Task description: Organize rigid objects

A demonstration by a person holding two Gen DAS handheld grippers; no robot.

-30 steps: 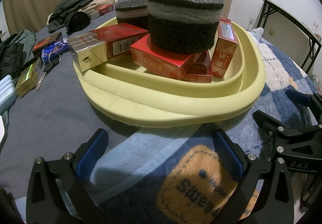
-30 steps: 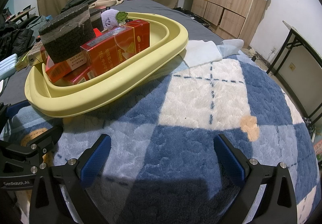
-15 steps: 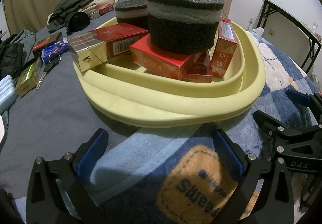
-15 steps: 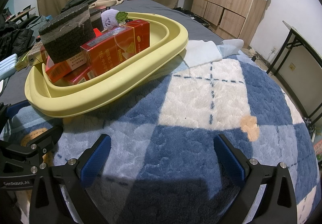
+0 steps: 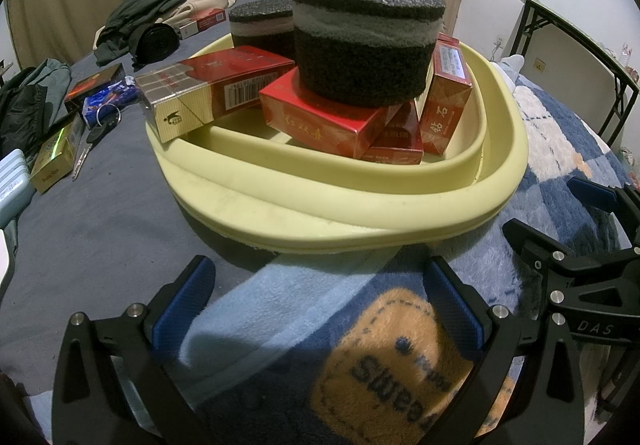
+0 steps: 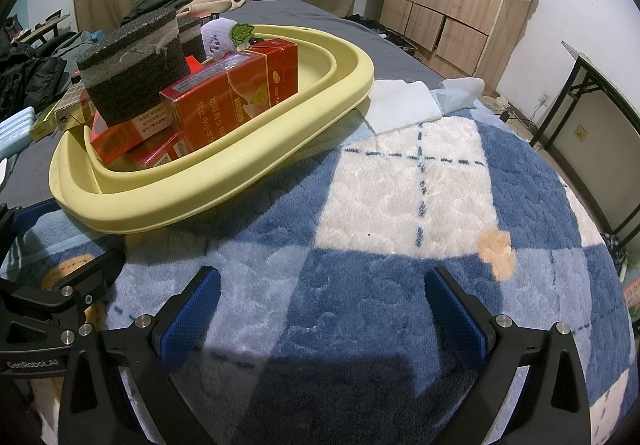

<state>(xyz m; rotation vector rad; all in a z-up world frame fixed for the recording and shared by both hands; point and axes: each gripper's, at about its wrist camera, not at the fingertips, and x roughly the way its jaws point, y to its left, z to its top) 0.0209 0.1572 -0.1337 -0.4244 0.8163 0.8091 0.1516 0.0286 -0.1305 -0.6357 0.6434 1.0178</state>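
Left wrist view shows the left tongs (image 5: 320,301) spread wide and empty, low over the blue plaid blanket (image 6: 400,185) on the bed, just short of the yellow basin (image 5: 360,213). Right tongs (image 6: 322,305) are likewise wide and empty, hanging over bare blanket beside the basin. Inside the basin lies a loose heap of red cigarette boxes (image 5: 332,121) with a round black sponge block (image 5: 366,45) resting on top; a second sponge block (image 5: 260,25) sits behind. Risk, as judged: the heap is uneven, and pulling any lower box would likely topple the sponge block. The long carton (image 5: 212,93) overhangs the rim at its near-left end; a nudge could tip it onto the bed. Its long axis runs from near-left to far-right, lying roughly flat.
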